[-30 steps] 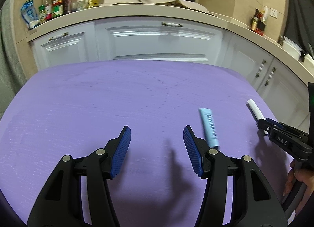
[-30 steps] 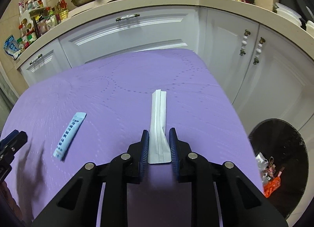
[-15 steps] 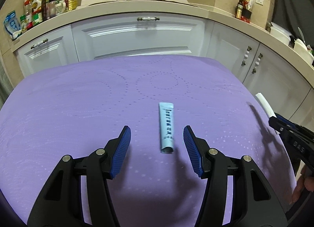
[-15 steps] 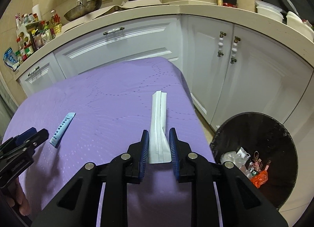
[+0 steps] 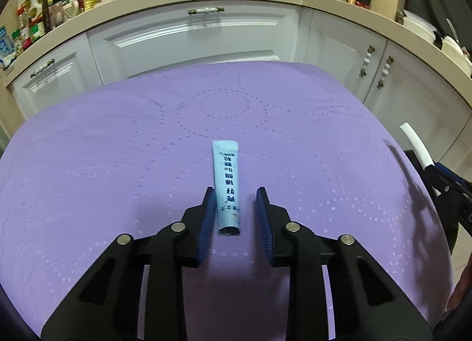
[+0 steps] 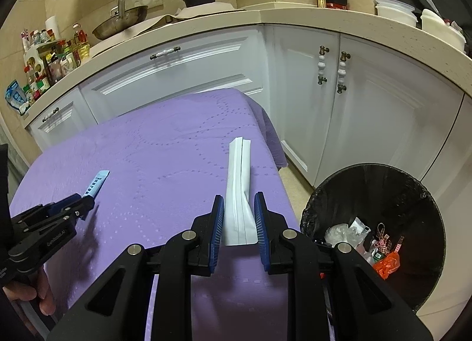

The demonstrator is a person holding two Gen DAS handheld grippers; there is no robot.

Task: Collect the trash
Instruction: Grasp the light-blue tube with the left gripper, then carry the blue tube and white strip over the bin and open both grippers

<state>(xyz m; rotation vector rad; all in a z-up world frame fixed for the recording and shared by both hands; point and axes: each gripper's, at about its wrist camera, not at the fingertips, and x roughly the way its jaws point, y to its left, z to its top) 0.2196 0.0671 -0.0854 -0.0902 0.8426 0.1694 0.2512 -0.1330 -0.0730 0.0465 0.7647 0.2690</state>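
I have the left gripper [image 5: 233,214] straddling the blue sachet [image 5: 226,184], which lies flat on the purple cloth [image 5: 118,164] with its long axis running away from me. The jaws are closing with the sachet's near half between them; the left pad looks close to its edge, the right pad still stands off, though I can't be sure of contact from this angle. I judge it as very light, thin and floppy, with a slick film skin, so I want the pinch across its width near the near end, low to the cloth. My right gripper [image 6: 237,223] is clamped on the white packet [image 6: 239,187], which buckles at the pads: soft, folded stuff. The black bin [image 6: 383,193] waits to its right, already holding scraps.
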